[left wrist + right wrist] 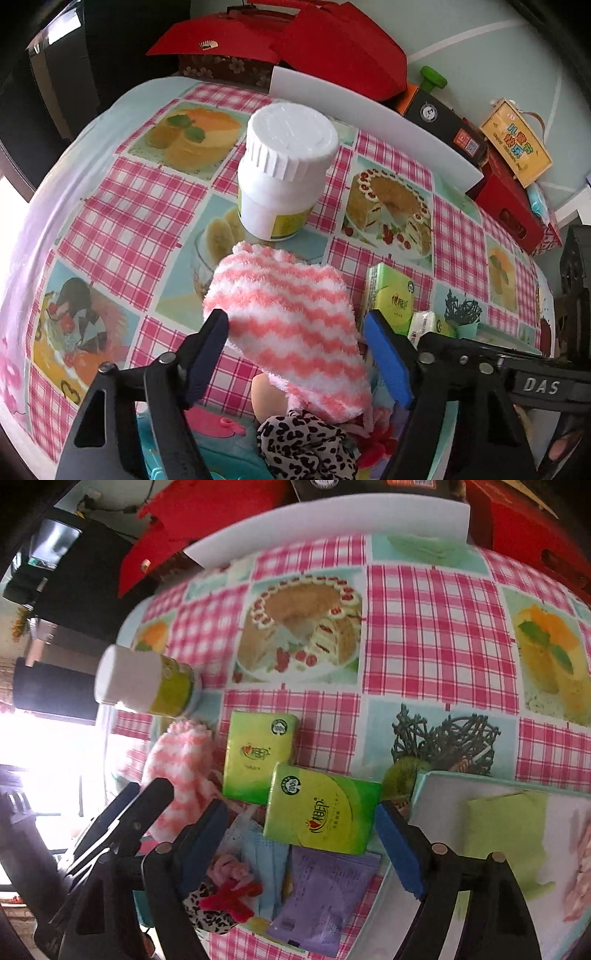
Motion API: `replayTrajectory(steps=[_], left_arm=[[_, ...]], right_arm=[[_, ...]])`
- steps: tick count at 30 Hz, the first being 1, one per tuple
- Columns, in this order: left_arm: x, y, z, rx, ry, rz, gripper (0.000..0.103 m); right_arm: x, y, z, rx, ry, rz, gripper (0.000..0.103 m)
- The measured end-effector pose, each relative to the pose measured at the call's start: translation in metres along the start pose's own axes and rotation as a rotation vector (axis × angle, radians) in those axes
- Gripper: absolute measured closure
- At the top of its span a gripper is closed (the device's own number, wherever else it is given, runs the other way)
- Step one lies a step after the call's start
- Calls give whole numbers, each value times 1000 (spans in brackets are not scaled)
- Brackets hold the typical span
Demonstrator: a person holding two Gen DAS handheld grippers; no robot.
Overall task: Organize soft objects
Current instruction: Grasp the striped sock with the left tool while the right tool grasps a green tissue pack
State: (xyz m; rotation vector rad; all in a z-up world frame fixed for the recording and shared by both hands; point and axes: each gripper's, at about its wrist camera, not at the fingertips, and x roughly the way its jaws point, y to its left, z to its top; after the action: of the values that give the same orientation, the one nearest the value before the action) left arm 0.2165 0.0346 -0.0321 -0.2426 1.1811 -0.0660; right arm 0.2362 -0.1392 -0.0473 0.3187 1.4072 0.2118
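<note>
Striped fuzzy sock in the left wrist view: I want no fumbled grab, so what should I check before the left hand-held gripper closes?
1. Left hand-held gripper open: ok.
2. Pink-and-white striped fuzzy sock between its fingers: ok.
3. Pads touching the sock: cannot tell.
4. White pill bottle apart from the sock: ok, but close behind.
5. Leopard-print cloth under the sock's cuff could snag: not ok.
6. Right hand-held gripper open over the green tissue pack: ok.
</note>
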Motion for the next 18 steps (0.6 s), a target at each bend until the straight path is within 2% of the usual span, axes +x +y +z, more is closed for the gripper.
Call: replayTrajectory(steps=[9, 18], left_arm=[[12, 6, -2, -20, 42, -12, 31], [11, 10, -1, -34, 33, -37, 33]], right_arm=[[10, 8, 0, -17, 6, -53, 19], [14, 11, 0, -22, 14, -105, 23]])
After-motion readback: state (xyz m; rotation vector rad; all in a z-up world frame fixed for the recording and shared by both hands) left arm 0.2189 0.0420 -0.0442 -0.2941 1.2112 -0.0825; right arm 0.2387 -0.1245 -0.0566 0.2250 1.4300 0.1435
